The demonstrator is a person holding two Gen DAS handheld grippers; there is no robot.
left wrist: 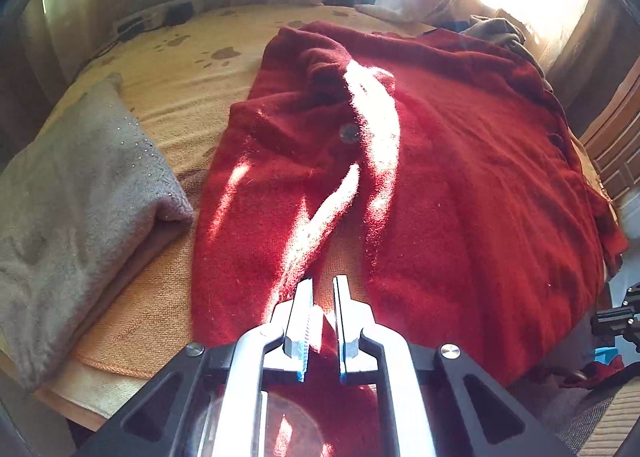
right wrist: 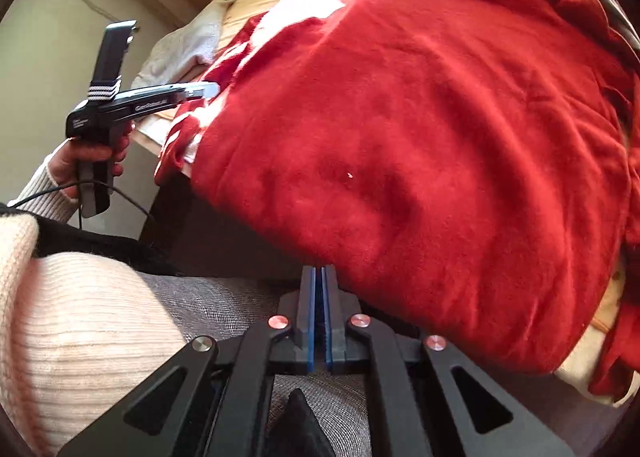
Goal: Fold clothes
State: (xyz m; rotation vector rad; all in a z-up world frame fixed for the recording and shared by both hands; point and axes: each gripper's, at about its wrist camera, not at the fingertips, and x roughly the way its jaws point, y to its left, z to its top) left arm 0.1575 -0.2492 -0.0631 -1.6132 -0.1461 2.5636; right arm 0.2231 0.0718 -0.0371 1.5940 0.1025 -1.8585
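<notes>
A red garment (left wrist: 460,177) lies spread over the bed (left wrist: 176,69), filling the centre and right of the left wrist view, its near hem draped over the bed's edge; judged from this, its folding is barely begun. A grey garment (left wrist: 80,193) at the left edge already lies folded. The left claw (left wrist: 323,281), bottom centre, is nearly together with nothing visibly between its tips. The right claw (right wrist: 319,271) is together on nothing, just below the hem. Glare washes out the upper frame; the garment's sleeves cannot be made out.
</notes>
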